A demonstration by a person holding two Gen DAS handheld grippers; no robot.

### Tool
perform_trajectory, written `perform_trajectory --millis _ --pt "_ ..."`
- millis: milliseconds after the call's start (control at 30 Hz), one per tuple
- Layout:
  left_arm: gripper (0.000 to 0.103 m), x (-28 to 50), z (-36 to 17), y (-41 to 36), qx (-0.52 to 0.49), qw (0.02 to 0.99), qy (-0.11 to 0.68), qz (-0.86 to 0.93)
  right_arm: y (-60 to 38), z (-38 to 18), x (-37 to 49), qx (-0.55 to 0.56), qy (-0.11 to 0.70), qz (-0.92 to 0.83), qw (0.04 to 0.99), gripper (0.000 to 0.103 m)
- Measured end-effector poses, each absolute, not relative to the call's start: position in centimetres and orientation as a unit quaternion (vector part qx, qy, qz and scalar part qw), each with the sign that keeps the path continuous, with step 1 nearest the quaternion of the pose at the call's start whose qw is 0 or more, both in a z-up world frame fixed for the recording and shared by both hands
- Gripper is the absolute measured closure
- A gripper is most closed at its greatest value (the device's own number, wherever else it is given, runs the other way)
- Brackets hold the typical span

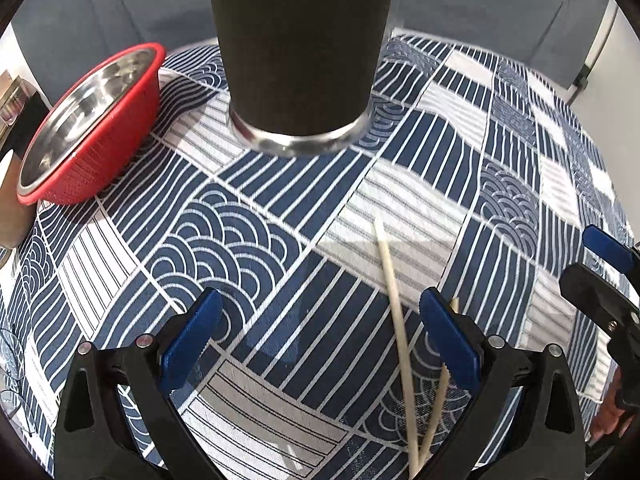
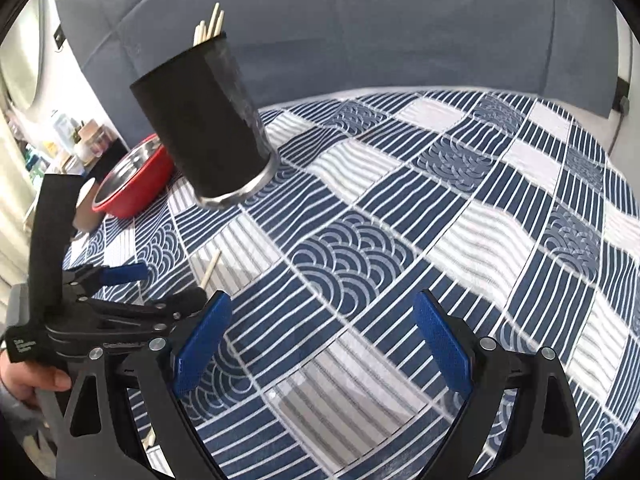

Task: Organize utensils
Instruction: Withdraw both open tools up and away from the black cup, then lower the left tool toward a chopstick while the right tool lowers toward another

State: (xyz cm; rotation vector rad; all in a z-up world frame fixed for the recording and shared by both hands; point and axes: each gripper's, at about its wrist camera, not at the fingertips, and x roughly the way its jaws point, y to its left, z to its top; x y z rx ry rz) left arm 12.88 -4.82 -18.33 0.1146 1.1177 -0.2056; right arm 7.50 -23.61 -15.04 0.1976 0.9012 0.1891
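A black utensil cup (image 1: 300, 48) with a steel base stands on the patterned tablecloth ahead of my left gripper (image 1: 324, 332). In the right wrist view the cup (image 2: 204, 128) holds several pale chopsticks (image 2: 210, 28). Two loose chopsticks (image 1: 394, 308) lie crossed on the cloth between and beside my left gripper's open jaws; one chopstick (image 2: 211, 266) shows in the right wrist view. My left gripper is open and holds nothing. My right gripper (image 2: 322, 338) is open and empty over bare cloth, to the right of the left gripper (image 2: 120, 292).
A red colander with a steel bowl inside (image 1: 86, 128) sits at the table's far left, also seen in the right wrist view (image 2: 132, 184). A brown paper cup (image 2: 86, 206) stands beside it. A blue-grey sofa (image 2: 360, 20) lies behind the table.
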Motion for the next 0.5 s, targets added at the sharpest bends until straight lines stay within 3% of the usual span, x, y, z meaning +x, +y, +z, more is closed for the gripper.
perform_trajectory --millis 333,433,500 --pt "0.006 12.3 -18.4 -3.6 0.075 0.847 0.518 -0.095 -20.7 -16.1 6.6 0.075 0.453 0.132 0.879 0.015" --pt "0.020 11.9 -17.8 -2.5 0.070 0.853 0.509 -0.090 -19.5 -16.5 6.4 0.060 0.462 0.145 0.873 0.015" --pt "0.035 11.9 -17.5 -2.0 0.068 0.857 0.503 -0.089 -18.7 -16.7 6.2 0.049 0.467 0.150 0.870 0.015"
